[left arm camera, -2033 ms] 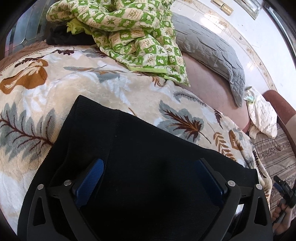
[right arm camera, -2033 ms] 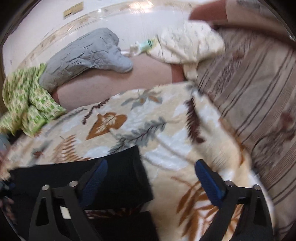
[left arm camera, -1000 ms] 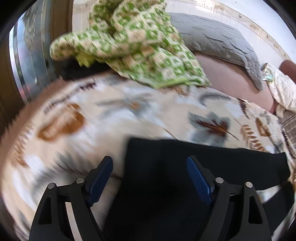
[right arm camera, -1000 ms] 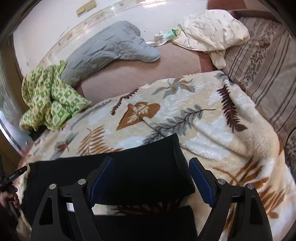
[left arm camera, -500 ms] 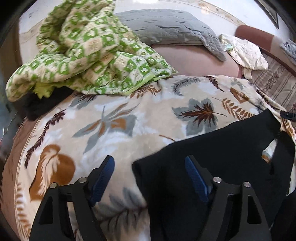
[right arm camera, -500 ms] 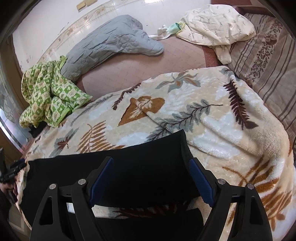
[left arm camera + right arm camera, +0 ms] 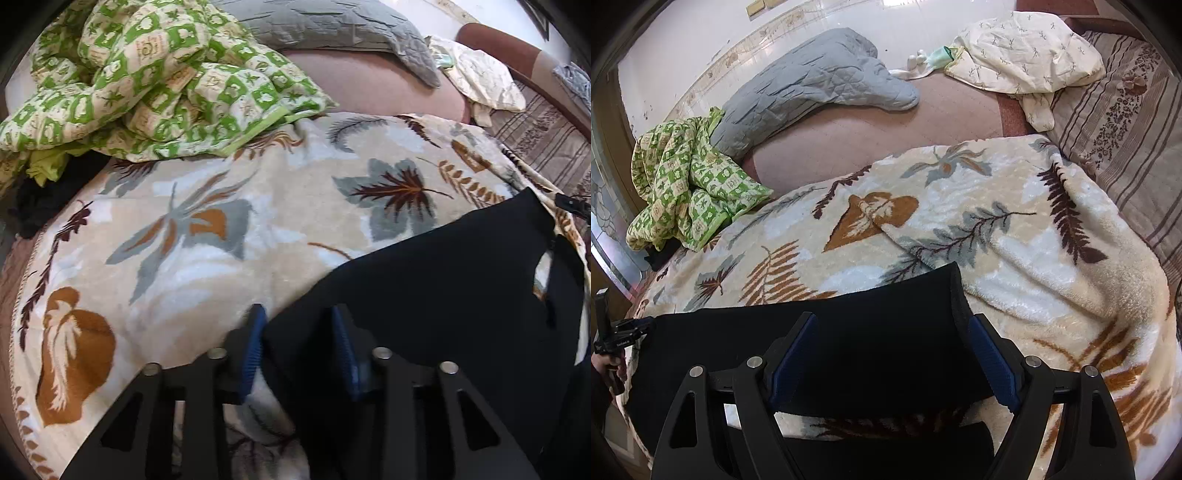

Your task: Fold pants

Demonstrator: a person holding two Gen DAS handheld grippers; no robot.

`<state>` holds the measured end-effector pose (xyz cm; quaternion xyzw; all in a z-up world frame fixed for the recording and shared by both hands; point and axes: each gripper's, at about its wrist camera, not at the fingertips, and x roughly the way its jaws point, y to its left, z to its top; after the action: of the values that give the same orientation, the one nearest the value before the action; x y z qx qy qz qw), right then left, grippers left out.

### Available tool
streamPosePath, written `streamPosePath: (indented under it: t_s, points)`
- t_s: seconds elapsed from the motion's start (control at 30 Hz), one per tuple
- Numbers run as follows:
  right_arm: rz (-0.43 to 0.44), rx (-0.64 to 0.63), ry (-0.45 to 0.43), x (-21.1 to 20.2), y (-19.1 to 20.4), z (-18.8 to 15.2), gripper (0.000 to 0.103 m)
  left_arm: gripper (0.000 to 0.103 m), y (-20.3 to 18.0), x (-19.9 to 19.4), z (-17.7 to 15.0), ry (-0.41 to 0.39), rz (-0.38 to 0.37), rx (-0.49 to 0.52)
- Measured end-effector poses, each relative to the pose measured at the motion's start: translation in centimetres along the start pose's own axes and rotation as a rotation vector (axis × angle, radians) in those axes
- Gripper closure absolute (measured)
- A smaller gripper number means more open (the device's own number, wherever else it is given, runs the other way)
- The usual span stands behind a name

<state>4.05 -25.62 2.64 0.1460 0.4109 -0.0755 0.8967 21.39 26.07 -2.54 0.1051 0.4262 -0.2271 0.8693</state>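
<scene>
Left wrist view
Left tool (image 7: 297,332): jaws closing right now, narrow gap, blue pads (image 7: 252,350) either side of the pants' corner; cloth sits between them, but I can't tell that the pads are pressing it yet.
Pants (image 7: 436,295): black, spread flat on the leaf-print blanket (image 7: 229,229), filling the lower right of the view; the near corner runs into the left tool.
Green checked quilt (image 7: 155,77): bunched in a heap at the upper left, resting on the blanket's far edge.
Grey quilted cover (image 7: 332,22): lies behind the green quilt, on the pinkish bed sheet (image 7: 369,85).
Cream cloth (image 7: 484,81): crumpled, far right, beyond the grey cover.

Right wrist view
Right tool (image 7: 890,350): jaws wide apart, hovering over the pants' end; the fabric's edge lies between the pads, neither visibly pinching it.
Pants (image 7: 871,332): a black band across the lower frame, with a second black strip below it and blanket showing between the two.
Left tool (image 7: 617,336): seen at the far left edge, at the pants' other end, held in a hand (image 7: 605,369).
Striped bedding (image 7: 1126,122): upper right, beside the blanket.
Cream cloth (image 7: 1027,51): top right, on the bed sheet.
</scene>
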Motion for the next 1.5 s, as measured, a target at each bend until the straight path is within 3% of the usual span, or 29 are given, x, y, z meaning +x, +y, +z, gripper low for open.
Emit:
streamPosePath:
  t_s: [0.13, 0.4, 0.5, 0.57, 0.67, 0.77, 1.0, 1.07, 1.1, 1.17, 1.3, 1.43, 1.5]
  points:
    - [-0.004, 0.013, -0.012, -0.4, -0.6, 0.1, 0.019, 0.096, -0.2, -0.9, 0.2, -0.029, 0.048, -0.02]
    - [-0.004, 0.171, -0.143, -2.9, -6.1, 2.1, 0.019, 0.099, -3.8, -4.2, 0.6, -0.056, 0.16, 0.015]
    - [0.087, 0.178, -0.124, -2.0, -7.7, 3.4, 0.035, 0.099, -4.9, -6.2, 1.2, -0.096, 0.219, -0.001]
    - [0.154, 0.192, -0.079, -0.9, -8.4, 4.0, 0.053, 0.099, -5.7, -7.1, 1.6, -0.11, 0.251, -0.013]
    - [0.225, 0.186, 0.015, 1.8, -8.3, 4.7, 0.054, 0.099, -6.4, -7.2, 1.8, -0.093, 0.286, -0.022]
    - [0.231, 0.178, 0.107, 4.8, -7.9, 4.5, 0.054, 0.099, -6.5, -6.7, 1.9, -0.072, 0.303, -0.039]
    - [0.191, 0.147, 0.156, 7.5, -7.5, 4.1, 0.067, 0.099, -5.8, -6.2, 3.3, -0.066, 0.297, -0.058]
    - [0.177, 0.139, 0.172, 7.9, -7.6, 4.0, 0.093, 0.099, -5.5, -6.0, 3.8, -0.071, 0.292, -0.061]
    - [0.176, 0.133, 0.175, 7.9, -7.6, 3.9, 0.097, 0.099, -5.4, -6.0, 4.0, -0.076, 0.292, -0.061]
    - [0.182, 0.124, 0.151, 7.3, -7.6, 4.1, 0.098, 0.099, -5.7, -6.4, 4.3, -0.098, 0.296, -0.059]
    - [0.17, 0.084, 0.056, 4.3, -7.0, 4.8, 0.099, 0.099, -7.9, -9.2, 4.4, -0.214, 0.327, 0.003]
    - [0.178, -0.005, 0.016, 0.8, -6.1, 4.0, 0.099, 0.099, -11.9, -12.6, 1.7, -0.323, 0.396, 0.134]
    - [0.177, -0.042, 0.025, -0.4, -5.8, 3.3, 0.099, 0.099, -13.1, -13.7, -0.6, -0.337, 0.415, 0.161]
